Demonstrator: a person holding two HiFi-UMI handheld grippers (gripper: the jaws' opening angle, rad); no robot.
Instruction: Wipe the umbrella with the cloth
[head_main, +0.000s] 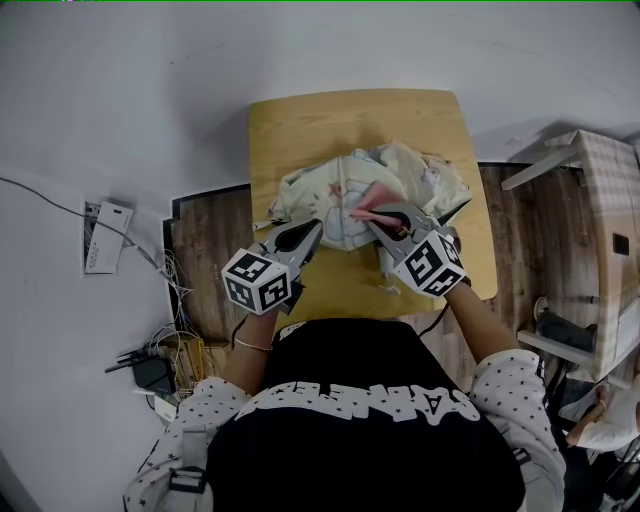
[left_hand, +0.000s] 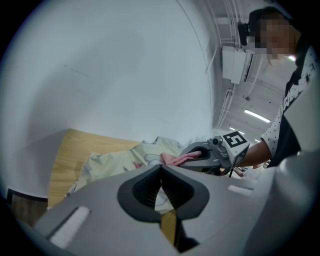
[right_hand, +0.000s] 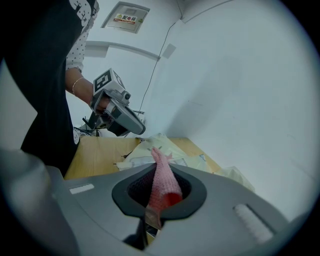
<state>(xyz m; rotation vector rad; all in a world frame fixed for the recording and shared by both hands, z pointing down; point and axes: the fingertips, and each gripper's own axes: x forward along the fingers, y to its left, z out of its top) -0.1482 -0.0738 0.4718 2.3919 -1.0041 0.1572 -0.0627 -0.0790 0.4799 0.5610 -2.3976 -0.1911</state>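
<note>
Lying crumpled on the one wooden table (head_main: 330, 115), a single cream umbrella (head_main: 345, 185) is being shown with one pink cloth (head_main: 370, 207) and two grippers. The right gripper (head_main: 385, 212) is being held clamped on the cloth, over the canopy's middle. The left gripper (head_main: 308, 228) is being held with its jaws fully together on nothing, just beside the canopy's near edge. The umbrella's long axis is being presented across the table, left to right; which end is the tip cannot be told.
</note>
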